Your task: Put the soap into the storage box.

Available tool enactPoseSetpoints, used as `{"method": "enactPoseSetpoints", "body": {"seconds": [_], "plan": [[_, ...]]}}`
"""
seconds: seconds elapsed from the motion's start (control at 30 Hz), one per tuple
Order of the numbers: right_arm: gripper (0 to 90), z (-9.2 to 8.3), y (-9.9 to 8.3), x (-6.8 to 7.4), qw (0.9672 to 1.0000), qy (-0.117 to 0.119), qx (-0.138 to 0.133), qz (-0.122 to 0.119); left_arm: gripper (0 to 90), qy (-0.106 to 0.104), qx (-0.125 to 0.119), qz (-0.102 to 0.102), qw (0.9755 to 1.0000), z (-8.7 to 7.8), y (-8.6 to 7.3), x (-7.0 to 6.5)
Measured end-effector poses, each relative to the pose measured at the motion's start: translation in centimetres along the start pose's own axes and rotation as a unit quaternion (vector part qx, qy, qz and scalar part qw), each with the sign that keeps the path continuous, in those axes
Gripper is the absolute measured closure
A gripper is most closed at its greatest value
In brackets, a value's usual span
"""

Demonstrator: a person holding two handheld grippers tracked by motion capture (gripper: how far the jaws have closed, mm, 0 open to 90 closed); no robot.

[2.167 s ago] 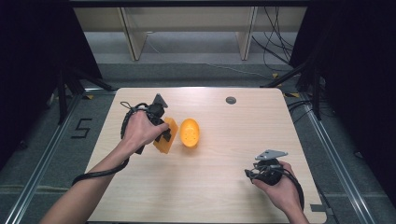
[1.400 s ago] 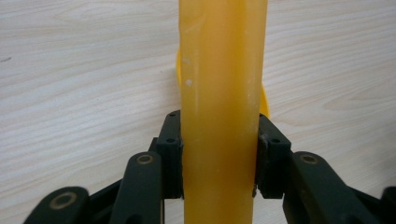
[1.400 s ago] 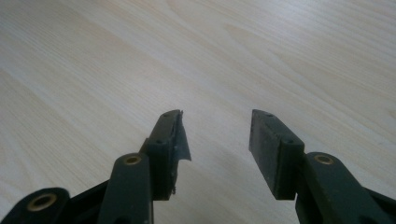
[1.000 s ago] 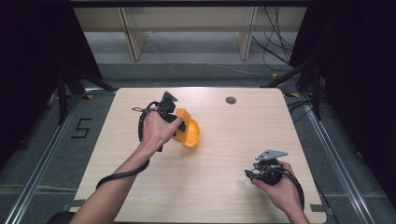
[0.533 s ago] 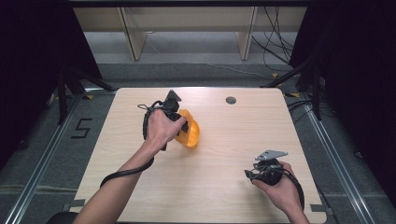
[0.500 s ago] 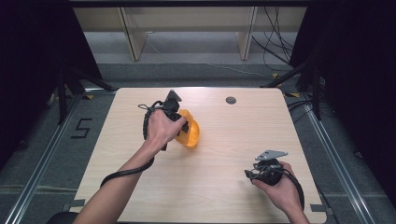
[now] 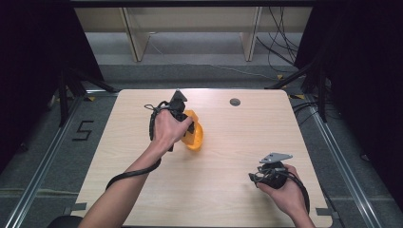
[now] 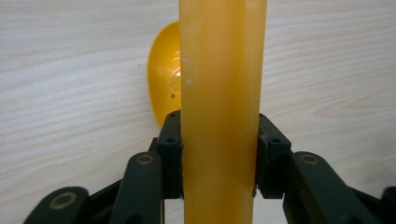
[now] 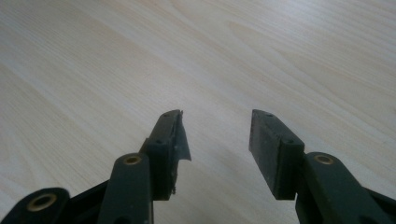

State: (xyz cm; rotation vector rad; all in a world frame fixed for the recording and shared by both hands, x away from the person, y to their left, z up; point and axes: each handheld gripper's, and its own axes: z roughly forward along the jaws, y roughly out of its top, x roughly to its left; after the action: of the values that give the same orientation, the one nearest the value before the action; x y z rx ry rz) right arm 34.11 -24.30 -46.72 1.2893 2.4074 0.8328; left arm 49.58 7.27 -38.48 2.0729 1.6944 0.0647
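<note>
Left gripper (image 7: 183, 124) shifted right, wooden table (image 7: 228, 190)

Black two-jaw grippers (image 7: 177, 110) with brass pivot pins, trailing black cables

The high view looks forward and down from above the near edge, taking in the whole table (image 7: 223, 190). Each gripper view sits close, low over the wood, looking along its own jaws. All three share the pale tabletop.
</note>
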Motion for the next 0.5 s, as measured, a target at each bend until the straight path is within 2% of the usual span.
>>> {"method": "enactPoseSetpoints", "body": {"seconds": [0.1, 0.13, 0.2, 0.5], "plan": [[54.4, -0.04, 0.0, 0.0, 1.0, -0.001, 0.0, 0.002, 60.8, -0.001, -0.001, 0.0, 1.0, 0.12, -0.14, 0.03], [54.3, 0.02, -0.05, -0.1, 1.0, -0.002, -0.003, -0.006, 60.8, -0.002, 0.0, -0.004, 1.0, 0.16, -0.21, 0.06], [54.4, -0.03, -0.01, 0.01, 1.0, 0.0, 0.0, 0.002, 60.8, 0.001, -0.003, -0.005, 1.0, 0.28, -0.34, 0.08], [54.3, 0.0, 0.02, 0.04, 1.0, 0.0, 0.0, -0.001, 60.8, 0.008, -0.007, -0.009, 0.9999, 0.39, -0.26, -0.04]]}}
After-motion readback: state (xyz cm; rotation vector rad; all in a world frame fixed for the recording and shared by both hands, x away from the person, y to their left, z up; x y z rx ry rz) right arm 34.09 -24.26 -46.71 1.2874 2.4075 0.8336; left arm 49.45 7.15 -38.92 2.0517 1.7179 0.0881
